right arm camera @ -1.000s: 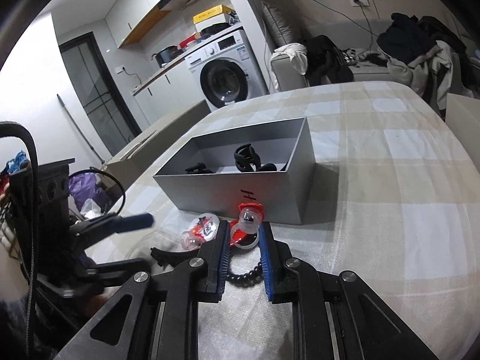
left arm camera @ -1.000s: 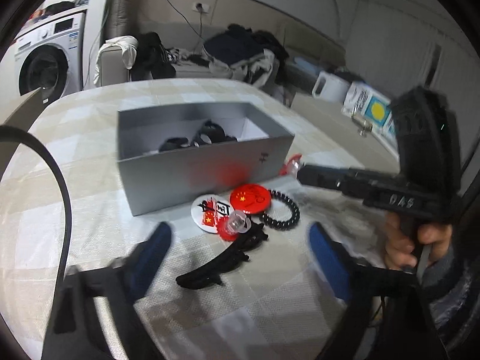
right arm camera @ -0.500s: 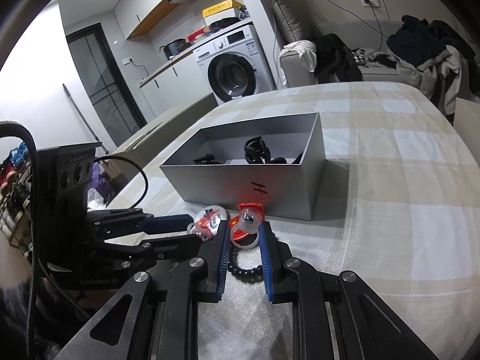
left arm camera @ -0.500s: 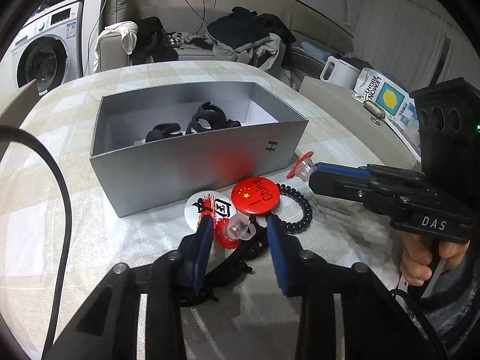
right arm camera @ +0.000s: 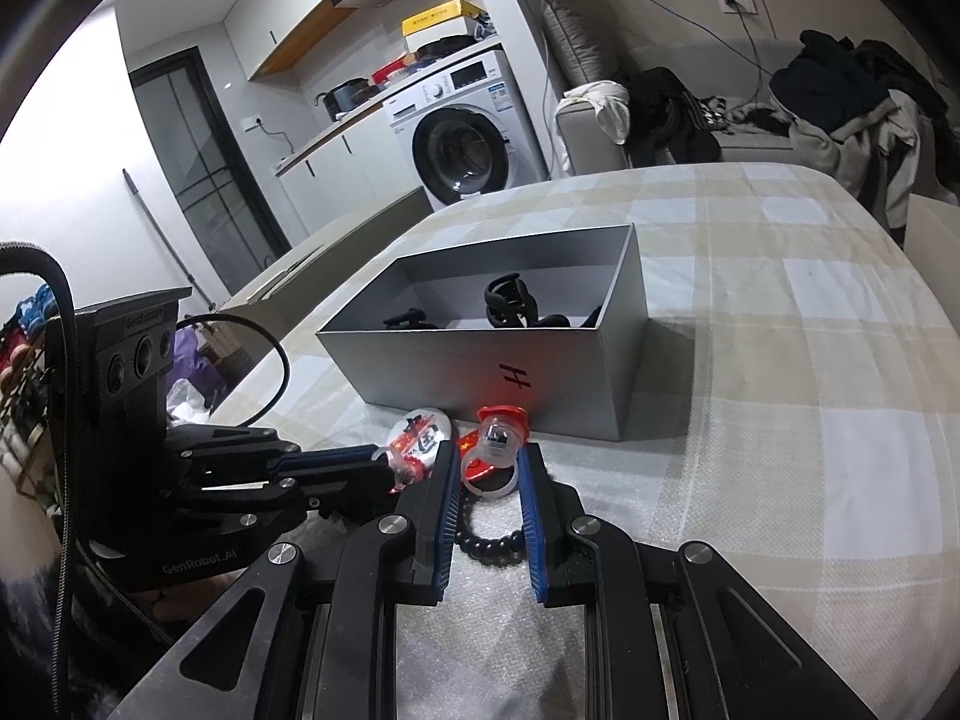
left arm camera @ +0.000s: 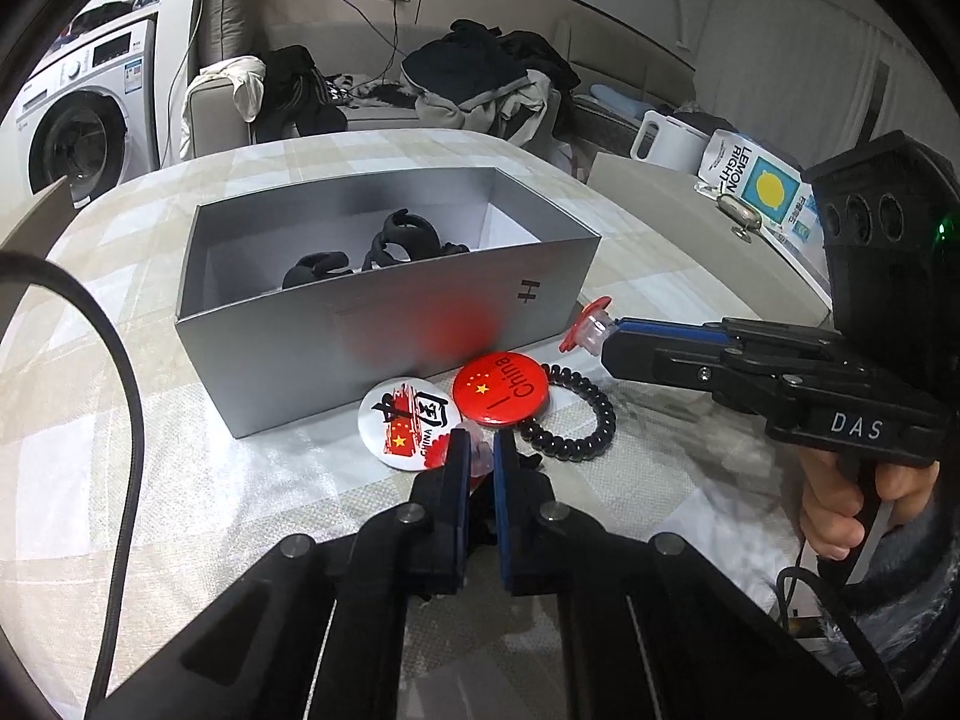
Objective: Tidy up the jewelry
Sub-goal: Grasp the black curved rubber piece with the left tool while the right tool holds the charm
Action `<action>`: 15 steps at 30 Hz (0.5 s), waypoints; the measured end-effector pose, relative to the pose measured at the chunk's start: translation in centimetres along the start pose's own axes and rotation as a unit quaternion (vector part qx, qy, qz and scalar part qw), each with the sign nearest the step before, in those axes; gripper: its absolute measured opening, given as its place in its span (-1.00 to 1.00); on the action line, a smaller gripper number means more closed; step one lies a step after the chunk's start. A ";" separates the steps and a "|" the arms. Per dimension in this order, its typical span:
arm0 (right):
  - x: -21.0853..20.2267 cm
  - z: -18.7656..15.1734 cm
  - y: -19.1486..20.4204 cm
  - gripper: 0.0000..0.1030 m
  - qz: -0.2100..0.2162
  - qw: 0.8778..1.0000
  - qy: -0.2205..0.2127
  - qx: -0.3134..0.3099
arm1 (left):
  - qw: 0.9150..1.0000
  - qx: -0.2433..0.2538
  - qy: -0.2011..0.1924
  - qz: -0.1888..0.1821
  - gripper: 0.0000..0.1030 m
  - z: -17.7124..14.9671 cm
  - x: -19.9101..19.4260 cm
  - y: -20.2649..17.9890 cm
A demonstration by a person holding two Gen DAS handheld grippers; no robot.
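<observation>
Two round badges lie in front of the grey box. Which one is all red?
The red badge reading "China", lying next to the black bead bracelet. The other badge beside it is white with red and black markings, and sits closer to the left tongs.

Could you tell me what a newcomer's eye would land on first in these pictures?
Probably the two grippers meeting in front of the open grey box: the right gripper holds a red-topped toy ring, and the left gripper has just closed on another ring. Beside them lie two China badges and a black bead bracelet on the checked cloth.
</observation>
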State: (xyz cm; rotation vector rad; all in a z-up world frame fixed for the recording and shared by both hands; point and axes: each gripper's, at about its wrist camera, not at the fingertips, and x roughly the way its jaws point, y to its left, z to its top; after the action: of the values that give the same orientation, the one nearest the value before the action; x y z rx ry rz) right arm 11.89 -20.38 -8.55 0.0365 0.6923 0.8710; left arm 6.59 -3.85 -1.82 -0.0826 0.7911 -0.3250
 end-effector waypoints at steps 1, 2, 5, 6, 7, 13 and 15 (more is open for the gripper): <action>0.0 0.0 0.0 -0.64 0.000 1.000 0.000 0.000 | 1.000 0.001 0.000 0.000 -0.94 0.0 0.0 0.0; 0.0 0.0 0.0 -0.64 -0.001 1.000 0.000 0.000 | 1.000 0.001 0.000 0.000 -0.95 0.0 0.0 0.0; 0.0 0.0 -0.1 -0.64 -0.001 1.000 0.000 0.001 | 1.000 0.003 -0.006 0.002 -0.97 0.0 -0.2 0.0; 0.0 0.0 -0.2 -0.64 -0.001 1.000 0.000 0.001 | 1.000 0.003 -0.010 0.004 -0.97 0.0 -0.4 0.0; 0.1 0.0 -0.1 -0.64 -0.001 1.000 0.000 0.001 | 1.000 0.002 -0.014 0.005 -0.97 -0.1 -0.6 0.1; 0.2 0.0 -0.1 -0.64 -0.002 1.000 0.000 0.000 | 1.000 0.008 -0.023 0.011 -0.97 -0.7 -1.6 0.3; 0.1 0.0 -0.2 -0.64 -0.003 1.000 0.000 0.001 | 1.000 0.004 -0.020 0.012 -0.97 -0.5 -1.5 0.6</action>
State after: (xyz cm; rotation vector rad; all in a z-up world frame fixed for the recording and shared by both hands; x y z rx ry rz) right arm 12.09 -20.39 -8.68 0.0365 0.6930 0.8655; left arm 5.35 -2.78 -1.28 -0.0724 0.7496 -0.3030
